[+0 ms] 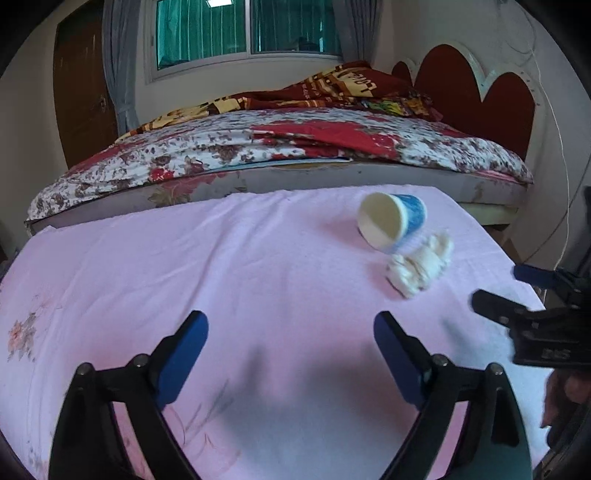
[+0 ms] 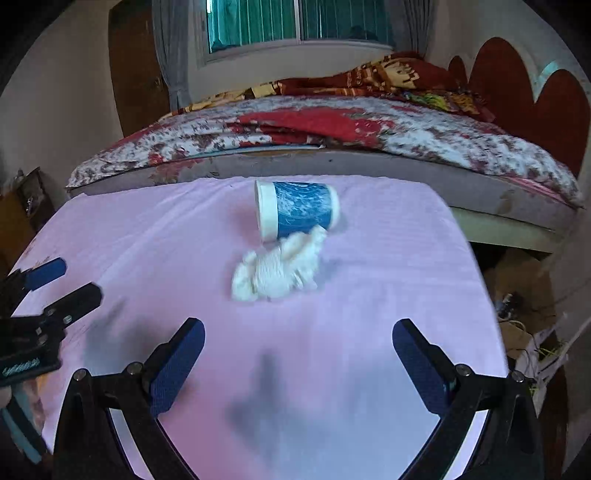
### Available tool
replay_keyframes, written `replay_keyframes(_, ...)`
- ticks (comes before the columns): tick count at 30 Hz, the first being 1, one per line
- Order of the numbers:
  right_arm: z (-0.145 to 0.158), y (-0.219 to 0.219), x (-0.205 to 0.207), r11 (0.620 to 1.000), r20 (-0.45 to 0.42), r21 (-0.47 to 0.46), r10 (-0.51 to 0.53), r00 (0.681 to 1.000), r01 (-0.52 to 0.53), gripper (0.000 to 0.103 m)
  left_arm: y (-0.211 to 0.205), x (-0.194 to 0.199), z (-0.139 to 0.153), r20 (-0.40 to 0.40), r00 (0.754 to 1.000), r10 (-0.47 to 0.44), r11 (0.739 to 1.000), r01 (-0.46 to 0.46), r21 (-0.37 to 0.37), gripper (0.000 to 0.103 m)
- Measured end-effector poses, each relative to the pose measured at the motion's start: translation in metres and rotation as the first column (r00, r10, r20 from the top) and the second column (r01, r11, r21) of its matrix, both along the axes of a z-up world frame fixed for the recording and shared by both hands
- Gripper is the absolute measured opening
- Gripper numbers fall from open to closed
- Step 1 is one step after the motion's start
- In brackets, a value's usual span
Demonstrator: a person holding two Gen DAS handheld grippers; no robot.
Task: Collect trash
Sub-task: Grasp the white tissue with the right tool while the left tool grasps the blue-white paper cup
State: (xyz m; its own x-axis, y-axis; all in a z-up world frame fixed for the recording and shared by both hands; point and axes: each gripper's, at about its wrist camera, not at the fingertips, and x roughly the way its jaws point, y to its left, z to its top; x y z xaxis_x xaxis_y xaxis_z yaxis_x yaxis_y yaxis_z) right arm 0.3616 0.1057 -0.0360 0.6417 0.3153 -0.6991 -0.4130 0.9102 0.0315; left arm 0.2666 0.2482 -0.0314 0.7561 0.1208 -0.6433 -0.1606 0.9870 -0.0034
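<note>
1. Paper cup (image 2: 299,212), blue printed wall, pale rim and interior. It lies on its side on the pink cloth (image 2: 388,280), toward the far edge. In the right wrist view its long axis runs left to right, mouth to the left and base to the right. In the left wrist view (image 1: 393,221) the open mouth faces toward the camera and leftward.
2. Crumpled white tissue (image 2: 279,267). It lies on the cloth just on the near side of the cup, its upper end touching or overlapping the cup's lower wall. The wad is elongated and runs diagonally from lower left to upper right; also seen in the left wrist view (image 1: 419,264).
3. Right gripper (image 2: 297,343). Jaws spread wide, holding nothing, blue pads facing each other. It sits low above the cloth, pointed at the tissue and cup, which lie ahead and roughly centred between the fingers.
4. Left gripper (image 1: 290,336). Jaws spread wide, holding nothing. It sits low over the cloth; the cup and tissue lie ahead and to its right. The right gripper's fingers enter this view at the right edge.
5. Surroundings: a bed (image 1: 280,147) with floral bedding beyond the cloth, a red scalloped headboard (image 1: 491,96) and a window (image 1: 247,29).
</note>
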Motion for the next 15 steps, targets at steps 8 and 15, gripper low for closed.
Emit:
replay_keyframes(8, -0.032, 0.037, 0.063, 1.0, -0.079, -0.022, 0.007, 0.997, -0.008, 0.098, 0.013, 0.028, -0.019, -0.042, 0.999, -0.001, 1.0, 0.0, -0.029, 0.091)
replay_keyframes(15, -0.03, 0.03, 0.073, 0.998, -0.071, -0.026, 0.063, 0.996, -0.065, 0.037, 0.001, 0.049, -0.018, -0.03, 0.997, -0.068, 0.997, 0.067, -0.049, 0.088)
